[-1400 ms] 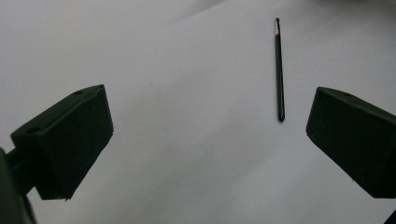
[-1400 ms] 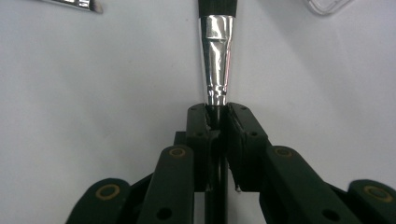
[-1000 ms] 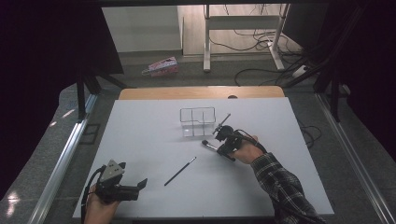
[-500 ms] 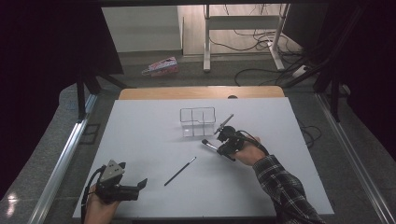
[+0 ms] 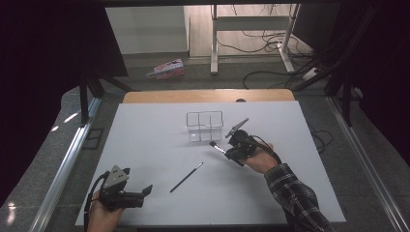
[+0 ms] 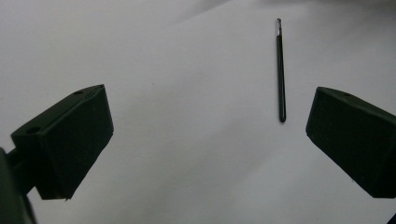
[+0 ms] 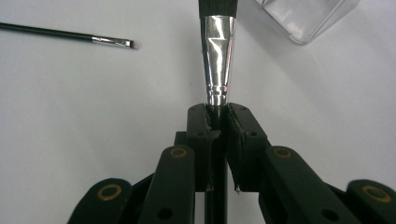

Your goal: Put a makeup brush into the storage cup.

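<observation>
My right gripper (image 5: 231, 152) (image 7: 217, 114) is shut on a brush with a silver ferrule (image 7: 218, 56) and black bristles; its head (image 5: 213, 144) points left, just below the clear two-part box (image 5: 205, 126). A thin black brush (image 5: 186, 177) (image 6: 280, 70) (image 7: 70, 35) lies flat on the white table mid-front. My left gripper (image 5: 145, 192) (image 6: 208, 140) rests open at the front left, jaws wide apart, pointing toward the thin brush, which lies a short way ahead of it.
The white table top (image 5: 145, 145) spans the scene, with a wooden edge (image 5: 208, 95) at the back. A corner of the clear box (image 7: 303, 18) appears near the held brush. Beyond the table, a pink packet (image 5: 167, 69) and cables lie on the floor.
The right gripper with its brush has shifted only slightly; the left gripper and the thin brush have stayed put.
</observation>
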The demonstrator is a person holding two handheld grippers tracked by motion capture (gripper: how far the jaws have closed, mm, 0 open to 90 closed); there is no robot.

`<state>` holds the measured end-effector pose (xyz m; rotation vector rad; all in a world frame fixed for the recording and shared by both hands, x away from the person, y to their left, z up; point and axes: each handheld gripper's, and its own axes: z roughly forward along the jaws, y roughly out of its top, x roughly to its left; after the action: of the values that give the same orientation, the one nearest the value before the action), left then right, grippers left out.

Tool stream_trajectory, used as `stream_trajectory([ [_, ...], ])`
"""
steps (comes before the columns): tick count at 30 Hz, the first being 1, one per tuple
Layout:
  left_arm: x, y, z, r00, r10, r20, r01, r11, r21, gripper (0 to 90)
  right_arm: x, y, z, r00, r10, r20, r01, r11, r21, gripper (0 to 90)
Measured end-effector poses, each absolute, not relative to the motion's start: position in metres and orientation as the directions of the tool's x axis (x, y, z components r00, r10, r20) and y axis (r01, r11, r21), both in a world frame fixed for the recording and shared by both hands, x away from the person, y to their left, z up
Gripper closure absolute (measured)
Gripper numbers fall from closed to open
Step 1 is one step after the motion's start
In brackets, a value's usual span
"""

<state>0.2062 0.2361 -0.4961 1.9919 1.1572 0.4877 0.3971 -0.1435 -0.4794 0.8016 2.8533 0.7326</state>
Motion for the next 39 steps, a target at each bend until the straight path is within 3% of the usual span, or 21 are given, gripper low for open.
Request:
stream_trajectory([
  [39, 0.206, 0.238, -0.495, 0.514, 0.855, -0.066, 0.565, -0.28, 0.776, 1.2, 0.375, -0.174, -0.458, -0.827, 0.561, 0.047, 0.44, 0.592, 0.675, 78.6],
])
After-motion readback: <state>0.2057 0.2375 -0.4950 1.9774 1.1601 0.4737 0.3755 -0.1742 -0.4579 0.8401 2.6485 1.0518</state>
